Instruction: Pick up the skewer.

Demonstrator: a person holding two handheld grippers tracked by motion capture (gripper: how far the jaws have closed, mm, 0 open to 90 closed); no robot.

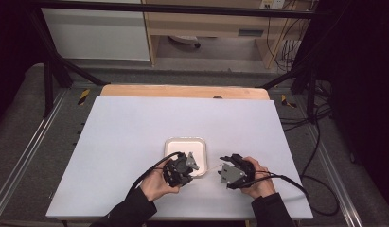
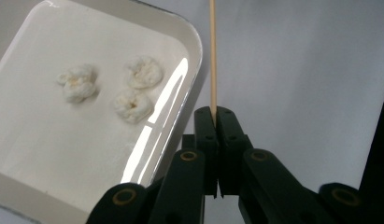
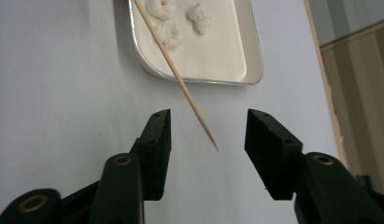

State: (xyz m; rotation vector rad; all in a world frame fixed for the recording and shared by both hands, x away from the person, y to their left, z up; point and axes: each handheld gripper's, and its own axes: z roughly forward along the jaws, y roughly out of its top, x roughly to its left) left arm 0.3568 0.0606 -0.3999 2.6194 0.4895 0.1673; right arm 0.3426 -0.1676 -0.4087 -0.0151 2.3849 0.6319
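Two hand-held grippers over a white tabletop (image 1: 135, 137), with a wooden skewer (image 2: 212, 56) and a white tray (image 1: 201, 142) holding three pale popcorn-like pieces (image 2: 133, 88).

Hidden or hard to make out: in the high view the skewer is only a faint thin line between the two grippers, and the tray's near edge is covered by the left gripper (image 1: 190, 163). The pieces in the tray cannot be made out there. In the left gripper view the skewer's far end runs off the top of the frame and the tray is cut off at the left and bottom. In the right gripper view the skewer's upper end and the tray's far side leave the frame at the top. The person's forearms are cropped at the bottom of the high view.

Left gripper (image 2: 214, 114): jaws pressed together, clamped on one end of the skewer, which rises straight from between the tips, just beside the tray's rim.

Right gripper (image 3: 206, 133): jaws apart, pads clear of the skewer. The skewer's pointed tip (image 3: 213, 144) lies in the gap between them, touching neither, and the shaft slants away over the tabletop and across the tray's corner (image 3: 138, 51).

In the high view the right gripper (image 1: 223, 170) sits just right of the tray, facing the left one.
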